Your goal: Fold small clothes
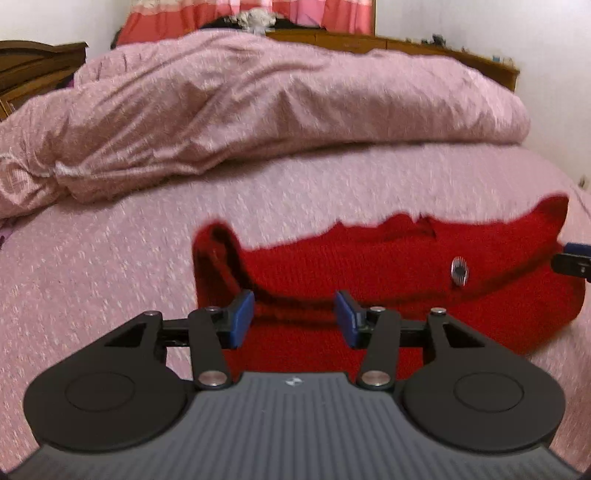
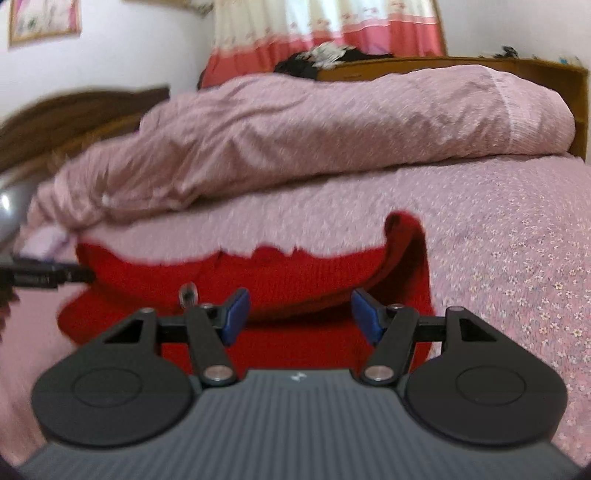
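Across my whole view spreads a bed (image 1: 110,266) under a pink floral sheet, white walls behind it. Along its far edge I see a rumpled pink duvet (image 1: 258,110), then a wooden headboard (image 2: 480,68) and a pink-and-cream curtain (image 2: 325,26). Near the bed's front edge lies the red knit garment (image 1: 388,269), folded, with a silver button (image 1: 459,271). My left gripper (image 1: 295,317) and right gripper (image 2: 301,314) hover at its near hem, both jaws parted and gripping nothing.
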A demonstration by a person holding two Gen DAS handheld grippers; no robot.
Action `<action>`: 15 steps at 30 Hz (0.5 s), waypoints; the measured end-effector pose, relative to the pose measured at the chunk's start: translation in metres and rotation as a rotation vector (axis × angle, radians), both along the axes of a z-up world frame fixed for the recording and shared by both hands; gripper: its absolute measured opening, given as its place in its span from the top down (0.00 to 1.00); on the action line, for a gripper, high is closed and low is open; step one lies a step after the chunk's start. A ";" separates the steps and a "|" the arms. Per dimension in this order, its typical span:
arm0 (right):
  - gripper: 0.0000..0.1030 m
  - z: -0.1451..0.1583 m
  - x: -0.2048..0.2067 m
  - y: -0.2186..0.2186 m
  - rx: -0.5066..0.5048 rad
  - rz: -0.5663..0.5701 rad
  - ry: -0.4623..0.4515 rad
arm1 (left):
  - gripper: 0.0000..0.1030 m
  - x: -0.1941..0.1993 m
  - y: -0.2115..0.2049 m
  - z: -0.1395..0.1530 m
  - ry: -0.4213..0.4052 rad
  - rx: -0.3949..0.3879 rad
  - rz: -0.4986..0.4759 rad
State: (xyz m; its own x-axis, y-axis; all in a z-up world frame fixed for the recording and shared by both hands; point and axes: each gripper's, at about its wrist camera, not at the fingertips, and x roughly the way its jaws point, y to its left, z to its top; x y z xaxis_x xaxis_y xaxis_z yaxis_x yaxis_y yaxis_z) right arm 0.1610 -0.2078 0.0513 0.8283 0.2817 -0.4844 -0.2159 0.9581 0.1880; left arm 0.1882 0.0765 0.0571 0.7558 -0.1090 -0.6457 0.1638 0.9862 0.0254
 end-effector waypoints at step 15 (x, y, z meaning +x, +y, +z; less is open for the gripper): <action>0.39 -0.031 0.051 0.025 -0.136 -0.022 0.039 | 0.47 0.056 -0.015 -0.038 -0.010 0.095 -0.044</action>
State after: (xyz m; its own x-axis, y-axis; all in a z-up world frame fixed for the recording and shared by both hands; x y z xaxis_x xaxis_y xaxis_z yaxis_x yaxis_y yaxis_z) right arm 0.2118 -0.1827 0.0207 0.8132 0.1935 -0.5489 -0.1900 0.9797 0.0639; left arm 0.2443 0.0618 0.0192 0.7579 -0.0805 -0.6473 0.2059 0.9712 0.1203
